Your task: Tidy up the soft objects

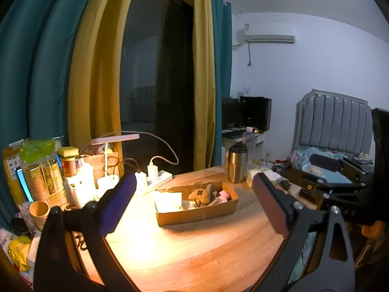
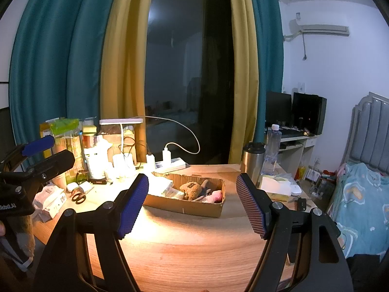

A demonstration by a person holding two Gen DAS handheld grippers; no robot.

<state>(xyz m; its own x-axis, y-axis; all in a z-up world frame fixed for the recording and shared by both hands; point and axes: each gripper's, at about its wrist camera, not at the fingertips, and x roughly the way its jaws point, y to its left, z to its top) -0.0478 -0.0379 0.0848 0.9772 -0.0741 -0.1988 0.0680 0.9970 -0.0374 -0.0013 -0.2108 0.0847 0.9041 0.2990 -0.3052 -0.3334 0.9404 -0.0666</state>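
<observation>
A shallow cardboard box (image 1: 194, 215) sits on the wooden table; it also shows in the right wrist view (image 2: 184, 206). Inside lie a brown plush toy (image 1: 200, 196) (image 2: 192, 189), a pink soft item (image 1: 225, 194) (image 2: 216, 196) and white packets (image 1: 170, 200) (image 2: 161, 187). My left gripper (image 1: 194, 204) is open and empty, held above the table in front of the box. My right gripper (image 2: 192, 204) is open and empty, also in front of the box. The left gripper's body shows at the left of the right wrist view (image 2: 36, 160).
A lit desk lamp (image 2: 121, 121), power strip with chargers (image 2: 170, 164), paper cups (image 1: 39, 211), snack bags, jars and scissors (image 2: 79, 197) crowd the table's left. A steel tumbler (image 1: 237, 163), water bottle (image 2: 272, 146) and tissue pack (image 2: 276, 186) stand at the right. A bed lies beyond.
</observation>
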